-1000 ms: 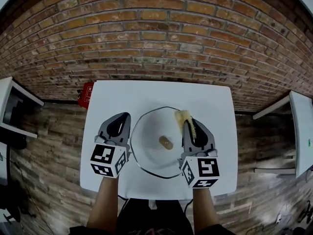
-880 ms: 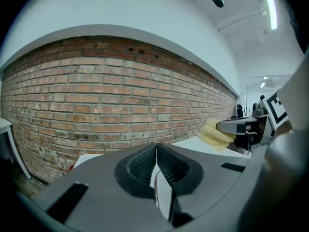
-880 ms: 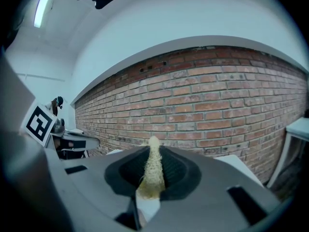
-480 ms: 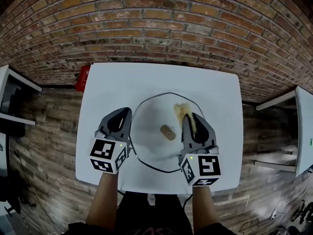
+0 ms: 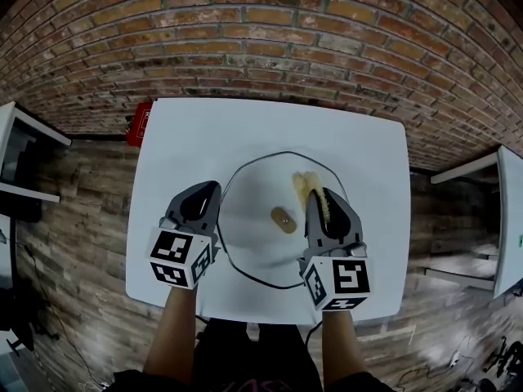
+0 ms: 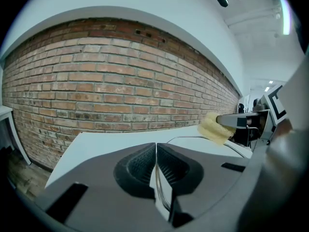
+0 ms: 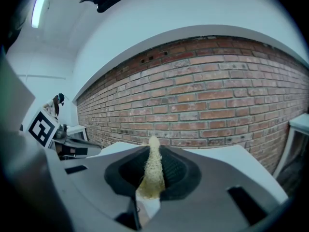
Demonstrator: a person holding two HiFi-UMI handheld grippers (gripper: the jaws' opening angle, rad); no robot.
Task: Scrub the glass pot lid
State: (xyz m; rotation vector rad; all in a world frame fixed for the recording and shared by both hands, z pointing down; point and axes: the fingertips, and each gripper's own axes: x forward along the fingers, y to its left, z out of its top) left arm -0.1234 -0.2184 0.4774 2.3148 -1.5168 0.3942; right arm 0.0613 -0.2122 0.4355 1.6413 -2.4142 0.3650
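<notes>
Brick (image 5: 261,39) surrounds a white desk (image 5: 163,137) bearing the lid (image 5: 253,188). Its rim is pinched in the left claw (image 5: 206,194); the right claw (image 5: 315,199) grips a sponge (image 5: 306,184).

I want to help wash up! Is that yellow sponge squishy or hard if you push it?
Probably squishy: the right tongs pinch the yellow sponge into a thin strip. It's likely floppy, since the free end looks bent above the glass lid. Its rough, airy look suggests it's light.

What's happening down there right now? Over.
Left gripper shut on glass lid rim. Right gripper shut on sponge, over the lid. Nothing blocking.
</notes>
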